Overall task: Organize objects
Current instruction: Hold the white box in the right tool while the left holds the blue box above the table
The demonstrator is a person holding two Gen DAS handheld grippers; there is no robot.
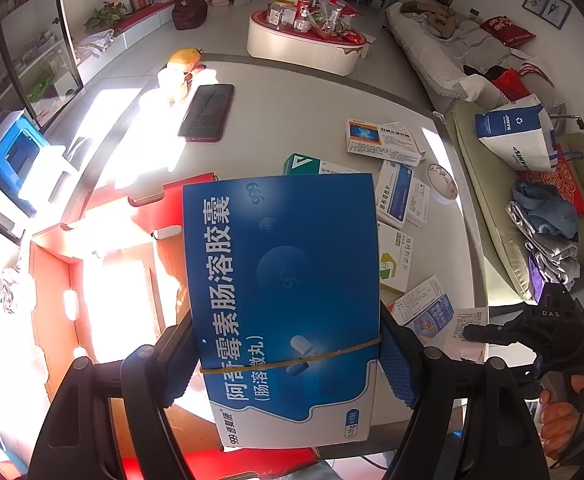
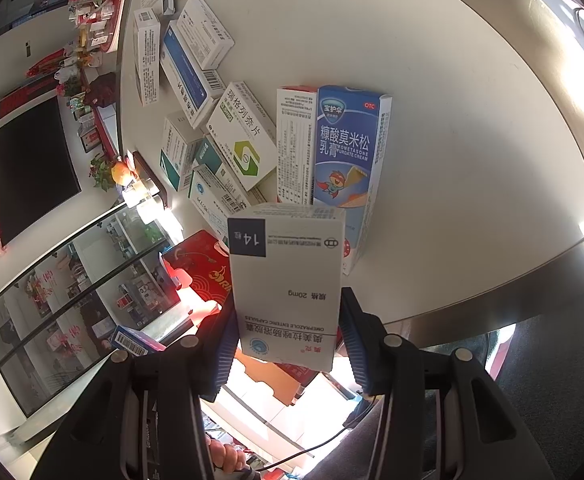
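Note:
My left gripper [image 1: 287, 364] is shut on a large blue medicine box [image 1: 283, 280] bound with a rubber band, held above an open red box [image 1: 103, 280] at the table's near left. My right gripper [image 2: 287, 344] is shut on a white omeprazole box [image 2: 287, 280] with a dark "14" patch, held above the table edge. Several medicine boxes lie in a pile on the white table [image 2: 472, 140], among them a blue mometasone cream box [image 2: 348, 148] and a white-green box [image 2: 243, 136]. The right gripper also shows in the left wrist view [image 1: 532, 332].
A black phone [image 1: 207, 112], a cup [image 1: 173, 82] and fruit [image 1: 183, 58] sit at the table's far side. A tape roll [image 1: 444, 182] lies by the right edge. A chair with clothes and a bag [image 1: 516, 140] stands right. A glass cabinet [image 2: 71, 300] stands left.

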